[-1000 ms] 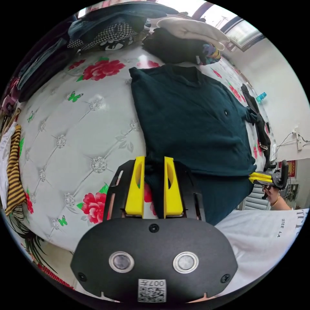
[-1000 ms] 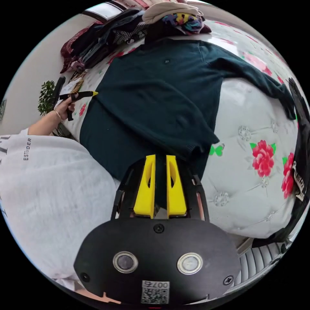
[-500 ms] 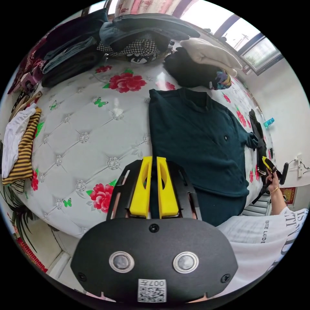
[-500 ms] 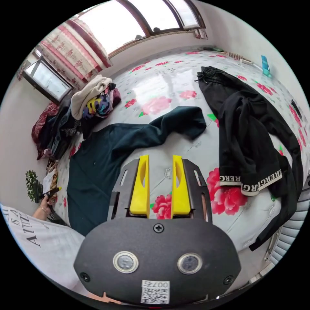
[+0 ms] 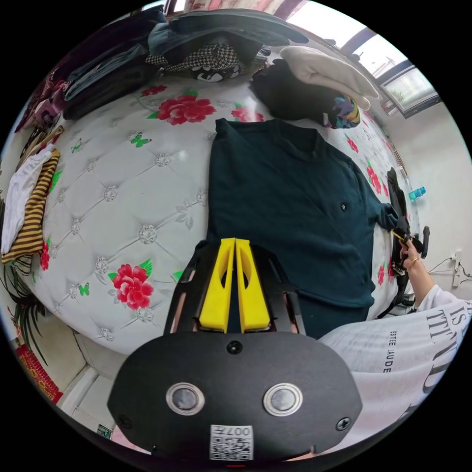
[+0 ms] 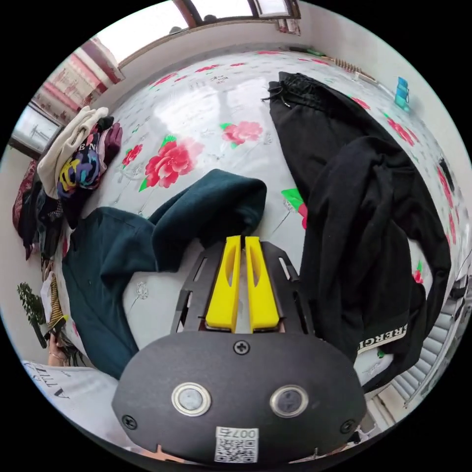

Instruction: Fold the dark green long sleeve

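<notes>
Left gripper view. Item: dark green long sleeve (image 5: 290, 206), laid flat, front up, on the quilted flowered bed (image 5: 123, 196), collar toward the heaped clothes (image 5: 295, 83) at the far side. The near side edge is seen as straight, with no sleeve showing beyond it; that side is judged already folded in. The hem hangs over the bed's near edge, unfolded. Left hand-held gripper (image 5: 235, 243): jaws pressed together over the near side edge; whether cloth is caught between them cannot be told. The right hand-held gripper (image 5: 400, 238) is seen small, at the far sleeve.

Right gripper view. The far sleeve (image 6: 211, 211) is seen still stretched out across the bed, its cuff end bunched just ahead of the right hand-held gripper (image 6: 242, 241), jaws closed; a pinch on the cuff is likely but not confirmed. Black garments (image 6: 364, 196) lie just beside.

Status: early. Outstanding: far sleeve to be folded in, body to be folded up.
</notes>
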A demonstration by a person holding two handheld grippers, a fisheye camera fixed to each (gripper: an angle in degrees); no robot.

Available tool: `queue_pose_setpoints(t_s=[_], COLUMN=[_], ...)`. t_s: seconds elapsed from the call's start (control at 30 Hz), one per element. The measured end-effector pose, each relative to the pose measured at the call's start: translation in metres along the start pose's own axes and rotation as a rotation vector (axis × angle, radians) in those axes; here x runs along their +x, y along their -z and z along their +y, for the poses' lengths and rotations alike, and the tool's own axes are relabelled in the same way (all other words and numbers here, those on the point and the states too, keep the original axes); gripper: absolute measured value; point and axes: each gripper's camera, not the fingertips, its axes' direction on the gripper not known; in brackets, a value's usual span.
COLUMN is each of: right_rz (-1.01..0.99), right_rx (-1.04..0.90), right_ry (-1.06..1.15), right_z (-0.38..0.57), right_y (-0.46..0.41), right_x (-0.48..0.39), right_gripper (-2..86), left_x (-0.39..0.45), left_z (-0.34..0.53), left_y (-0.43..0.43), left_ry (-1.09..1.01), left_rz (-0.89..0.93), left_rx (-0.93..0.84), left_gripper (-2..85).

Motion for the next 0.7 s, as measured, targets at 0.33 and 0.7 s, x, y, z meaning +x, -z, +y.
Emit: queue_pose_setpoints(t_s=[0.33,0.7], right_rz=[0.352,0.09], right_rx=[0.379,0.263], right_ry=[0.23,-0.112], right_z=[0.06,0.072], right_y=[0.211,0.15], right_x=[-0.016,0.006], right_gripper=[-0.2,-0.2], left_x=[-0.003,-0.022], left_z=[0.005,0.018], left_y=[0.011,0.017], left_ry=[-0.047,-0.088], left_rz=[0.041,0.063], left_rx=[0.071,0.105], left_gripper=[-1.0,-0.9])
